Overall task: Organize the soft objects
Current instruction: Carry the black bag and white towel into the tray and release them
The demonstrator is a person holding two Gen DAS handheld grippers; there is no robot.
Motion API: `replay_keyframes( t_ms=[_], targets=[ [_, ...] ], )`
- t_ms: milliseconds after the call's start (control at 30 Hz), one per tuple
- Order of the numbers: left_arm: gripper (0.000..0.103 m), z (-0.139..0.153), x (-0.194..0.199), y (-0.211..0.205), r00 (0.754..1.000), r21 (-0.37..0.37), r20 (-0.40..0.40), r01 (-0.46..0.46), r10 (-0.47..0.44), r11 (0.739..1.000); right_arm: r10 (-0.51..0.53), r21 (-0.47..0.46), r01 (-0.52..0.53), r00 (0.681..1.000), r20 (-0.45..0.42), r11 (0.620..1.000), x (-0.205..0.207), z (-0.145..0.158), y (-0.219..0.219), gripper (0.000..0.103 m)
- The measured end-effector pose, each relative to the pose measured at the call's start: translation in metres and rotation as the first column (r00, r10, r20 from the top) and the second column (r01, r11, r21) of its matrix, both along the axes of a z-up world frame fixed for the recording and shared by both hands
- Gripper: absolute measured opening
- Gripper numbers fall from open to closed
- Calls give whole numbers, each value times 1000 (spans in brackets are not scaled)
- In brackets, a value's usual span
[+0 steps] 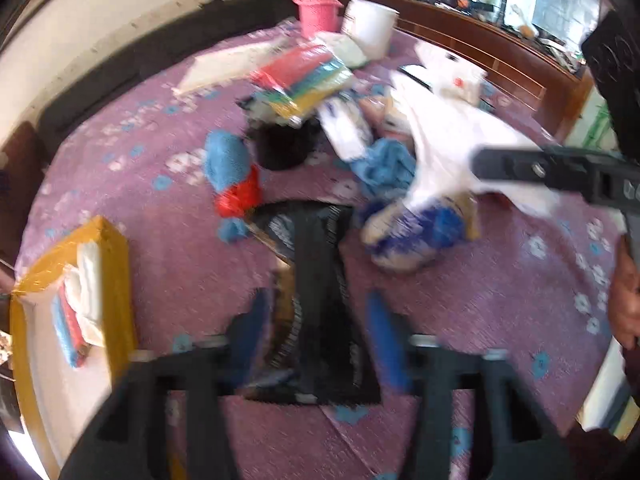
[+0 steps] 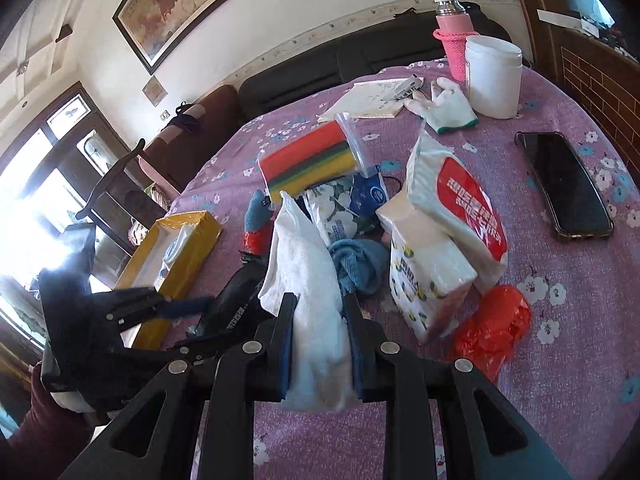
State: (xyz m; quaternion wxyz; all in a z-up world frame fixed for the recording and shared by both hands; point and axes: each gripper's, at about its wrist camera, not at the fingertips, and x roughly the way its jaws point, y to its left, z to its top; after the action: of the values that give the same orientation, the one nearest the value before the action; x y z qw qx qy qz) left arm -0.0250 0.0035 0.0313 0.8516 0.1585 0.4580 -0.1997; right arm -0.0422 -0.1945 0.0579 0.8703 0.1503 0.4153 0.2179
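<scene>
My right gripper point(image 2: 318, 304) is shut on a white towel point(image 2: 308, 264) and holds it above the purple cloth; the towel also shows in the left wrist view point(image 1: 444, 136), with the right gripper point(image 1: 504, 164) at its edge. My left gripper point(image 1: 316, 312) has its blue pads around a black packet point(image 1: 320, 280), which also shows in the right wrist view point(image 2: 240, 300). The yellow box point(image 1: 112, 264) with folded cloths inside sits at the left, also in the right wrist view point(image 2: 176, 252). A blue cloth point(image 2: 356, 260), a blue-and-red sock point(image 1: 232, 172) and tissue packs point(image 2: 440, 240) lie in the middle.
A striped sponge bag point(image 2: 312, 156), a white glove point(image 2: 444, 104), a white tub point(image 2: 492, 76), a pink bottle point(image 2: 452, 40), a phone point(image 2: 564, 184) and an orange plastic bag point(image 2: 492, 328) lie on the purple flowered tablecloth point(image 2: 560, 360). A dark sofa stands behind the table.
</scene>
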Motion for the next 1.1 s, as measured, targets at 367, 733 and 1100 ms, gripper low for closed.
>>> replay_keyframes(
  t_ms=[367, 733, 1100],
  targets=[
    [34, -25, 20, -22, 997, -18, -27, -69, 69, 997, 14, -1, -14, 1000, -23, 1000, -12, -4, 7, 26],
    [29, 44, -38, 89, 980, -313, -29, -196, 197, 929, 150, 9, -150, 989, 18, 989, -17, 22, 69, 26],
    [30, 44, 7, 268, 817, -279, -51, -564, 574, 778, 340, 74, -338, 940, -11, 938, 29, 36, 209, 26]
  ],
)
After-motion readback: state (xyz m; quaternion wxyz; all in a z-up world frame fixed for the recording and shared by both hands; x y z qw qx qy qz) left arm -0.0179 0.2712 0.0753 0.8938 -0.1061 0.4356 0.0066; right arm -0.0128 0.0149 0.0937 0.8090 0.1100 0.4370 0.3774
